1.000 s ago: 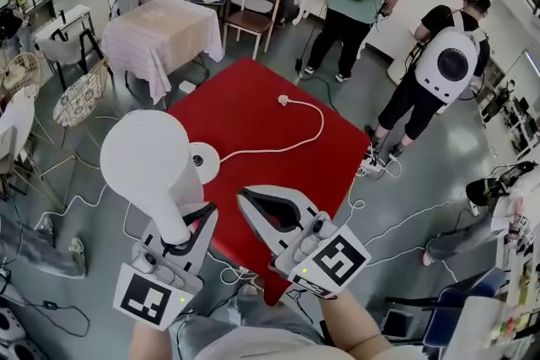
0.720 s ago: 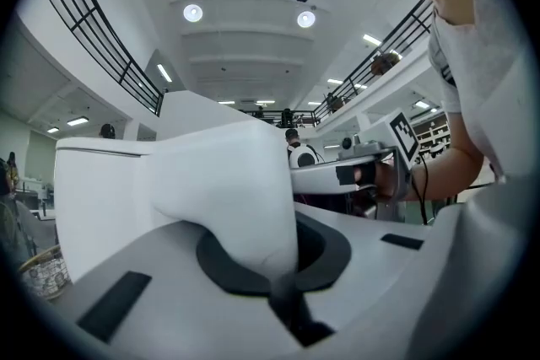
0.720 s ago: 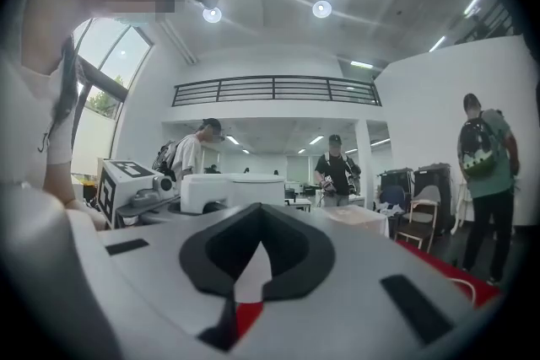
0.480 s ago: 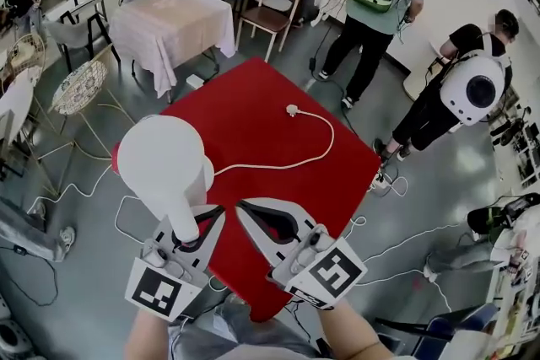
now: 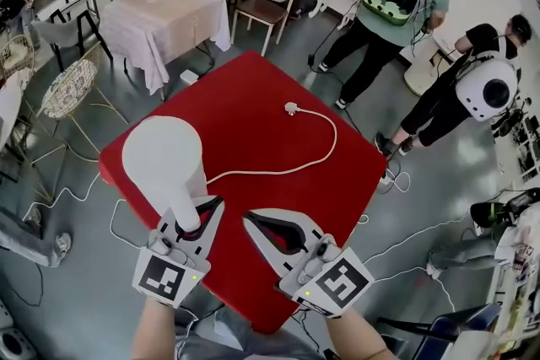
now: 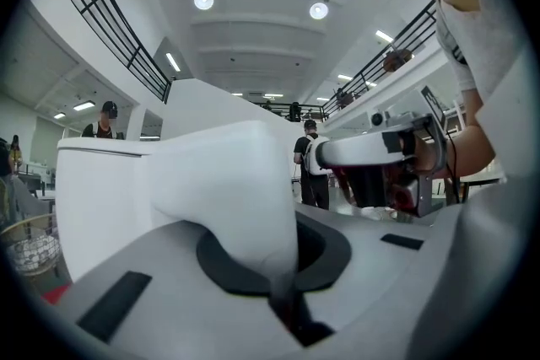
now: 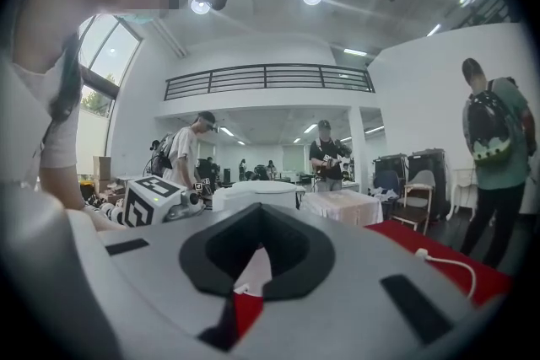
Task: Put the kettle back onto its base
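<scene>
Left claw (image 5: 201,215) clamped tight on kettle (image 5: 162,160) handle, holding it level over left part of table (image 5: 253,93), right where cord (image 5: 314,163) slips out of sight beneath. Right claw (image 5: 251,220) pinched closed, nothing in it, hovering just beside, over table's near edge.

Head view looks steeply down on the red table (image 5: 270,80) from over its near corner. Both gripper views sit low at that corner, facing level across it. All three share the white kettle (image 5: 164,160).
</scene>
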The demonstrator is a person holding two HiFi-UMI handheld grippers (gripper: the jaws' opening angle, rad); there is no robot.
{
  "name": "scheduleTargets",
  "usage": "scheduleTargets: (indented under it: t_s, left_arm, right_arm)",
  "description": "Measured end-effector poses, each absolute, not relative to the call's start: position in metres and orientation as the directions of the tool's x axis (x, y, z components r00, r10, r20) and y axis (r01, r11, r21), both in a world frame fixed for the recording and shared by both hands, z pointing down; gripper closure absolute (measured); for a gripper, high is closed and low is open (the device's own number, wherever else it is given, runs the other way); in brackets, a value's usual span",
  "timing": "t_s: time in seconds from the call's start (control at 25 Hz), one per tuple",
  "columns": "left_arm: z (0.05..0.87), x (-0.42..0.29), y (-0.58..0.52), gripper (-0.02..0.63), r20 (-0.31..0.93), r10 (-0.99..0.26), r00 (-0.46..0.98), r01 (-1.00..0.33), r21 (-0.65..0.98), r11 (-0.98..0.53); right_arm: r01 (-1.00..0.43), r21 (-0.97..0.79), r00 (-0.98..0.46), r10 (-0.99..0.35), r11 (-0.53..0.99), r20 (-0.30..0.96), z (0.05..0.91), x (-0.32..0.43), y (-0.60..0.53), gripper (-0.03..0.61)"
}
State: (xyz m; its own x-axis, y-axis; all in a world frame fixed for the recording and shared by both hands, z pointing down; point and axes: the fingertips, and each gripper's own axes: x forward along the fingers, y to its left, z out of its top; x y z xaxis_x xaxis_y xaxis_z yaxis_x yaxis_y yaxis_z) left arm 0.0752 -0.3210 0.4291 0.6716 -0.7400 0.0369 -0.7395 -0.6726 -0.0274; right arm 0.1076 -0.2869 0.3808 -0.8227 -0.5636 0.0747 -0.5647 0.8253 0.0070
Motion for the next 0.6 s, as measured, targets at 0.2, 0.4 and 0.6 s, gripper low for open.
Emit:
scheduleTargets:
  t_s: [0.2, 0.4, 0.6]
  left_arm:
    - [0.441, 0.077, -0.335, 0.606, 0.036, -0.739, 0.673, -0.737, -0.051, -0.674]
    - [0.442, 0.081, -0.346, 0.606, 0.033, -0.738, 0.674, -0.735, -0.063, -0.675]
    - [0.438, 0.081, -0.350, 0.604, 0.032, -0.738, 0.674, -0.737, -0.043, -0.674]
  right_arm:
    - [-0.585, 0.007, -0.807, -0.583, 0.811, 0.095, 0.394, 0.114, -0.291, 0.571]
    - [-0.589, -0.014, -0.804, -0.585, 0.808, 0.110, 0.398, 0.118, -0.295, 0.572]
    - [-0.588, -0.002, -0.805, -0.584, 0.809, 0.102, 0.393, 0.120, -0.296, 0.572]
